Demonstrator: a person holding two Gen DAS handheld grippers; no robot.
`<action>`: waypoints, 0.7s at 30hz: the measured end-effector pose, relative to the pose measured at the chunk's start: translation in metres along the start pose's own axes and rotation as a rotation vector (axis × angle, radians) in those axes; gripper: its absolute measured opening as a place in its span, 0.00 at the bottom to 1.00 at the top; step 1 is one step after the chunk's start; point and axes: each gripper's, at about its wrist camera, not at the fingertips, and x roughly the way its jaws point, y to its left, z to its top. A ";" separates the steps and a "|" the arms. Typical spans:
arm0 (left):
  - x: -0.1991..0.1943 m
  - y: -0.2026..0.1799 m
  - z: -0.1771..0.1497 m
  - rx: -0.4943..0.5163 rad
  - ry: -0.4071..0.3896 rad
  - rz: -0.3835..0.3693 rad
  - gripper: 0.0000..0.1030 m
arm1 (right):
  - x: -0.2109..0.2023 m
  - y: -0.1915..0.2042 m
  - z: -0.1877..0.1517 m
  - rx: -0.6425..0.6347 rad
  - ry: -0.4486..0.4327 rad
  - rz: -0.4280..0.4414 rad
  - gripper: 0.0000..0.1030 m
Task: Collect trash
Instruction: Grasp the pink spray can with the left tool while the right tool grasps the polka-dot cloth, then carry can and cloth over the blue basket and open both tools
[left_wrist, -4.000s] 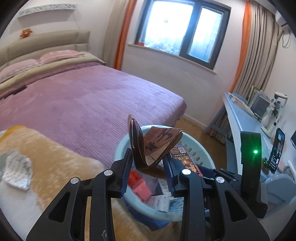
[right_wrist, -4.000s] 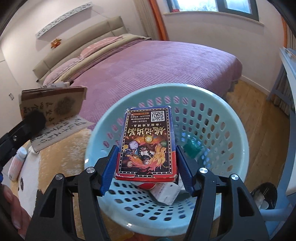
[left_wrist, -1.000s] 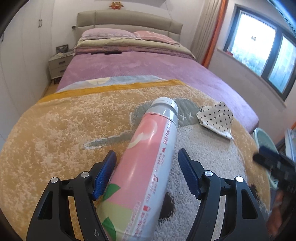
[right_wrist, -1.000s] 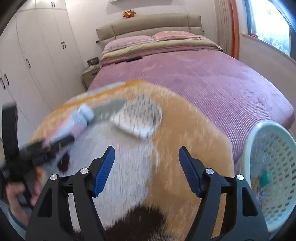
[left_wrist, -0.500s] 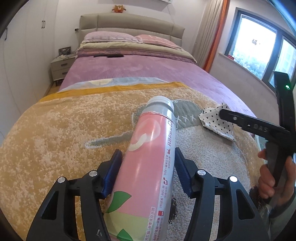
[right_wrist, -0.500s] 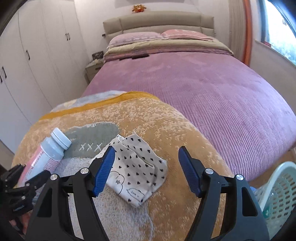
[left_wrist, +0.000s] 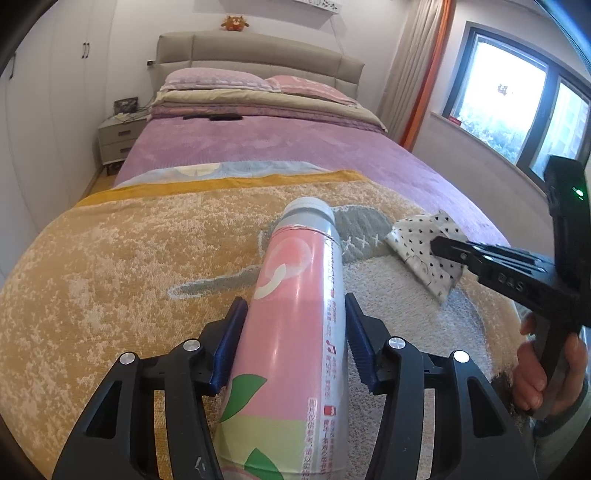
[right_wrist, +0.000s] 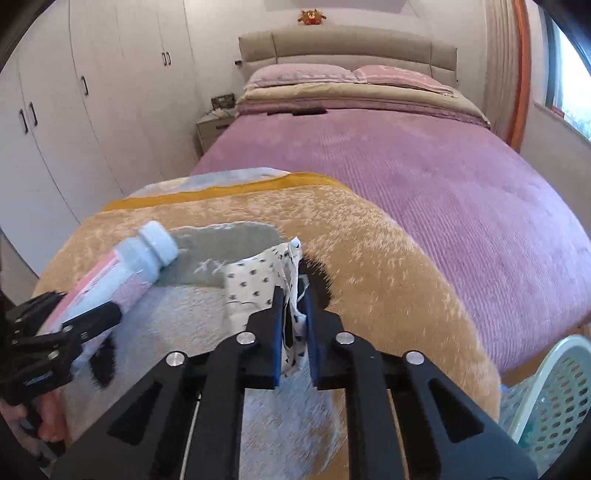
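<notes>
A pink bottle with a grey cap (left_wrist: 299, 251) lies on the plush orange and white blanket (left_wrist: 147, 258). My left gripper (left_wrist: 293, 306) has its jaws closing on the bottle's middle, blue pads against both of its sides. In the right wrist view the same bottle (right_wrist: 147, 251) sits at the left in the left gripper (right_wrist: 110, 314). A white cloth with small black marks (right_wrist: 255, 280) is bunched up between the pads of my right gripper (right_wrist: 291, 299), which is shut on it. The left wrist view shows the cloth (left_wrist: 417, 240) with the right gripper (left_wrist: 439, 247) on its edge.
The blanket covers the foot of a purple bed (right_wrist: 443, 184). A pale green perforated basket (right_wrist: 554, 398) stands off the bed's corner at lower right. White wardrobes (right_wrist: 74, 110) and a nightstand (left_wrist: 114, 140) line the left side. A person's hand (left_wrist: 532, 369) holds the right gripper's handle.
The left jaws came in from wide apart onto the bottle's sides. The right gripper moved over to the spotted cloth and shut on it, and the cloth now stands bunched up.
</notes>
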 end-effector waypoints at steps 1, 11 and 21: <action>-0.001 0.000 0.000 0.001 -0.003 -0.001 0.48 | -0.005 0.000 -0.003 0.010 -0.004 0.003 0.08; -0.011 -0.012 0.001 0.037 -0.057 -0.032 0.46 | -0.082 0.006 -0.046 0.084 -0.109 -0.012 0.07; -0.056 -0.079 -0.006 0.145 -0.108 -0.178 0.46 | -0.169 -0.019 -0.073 0.138 -0.224 -0.133 0.07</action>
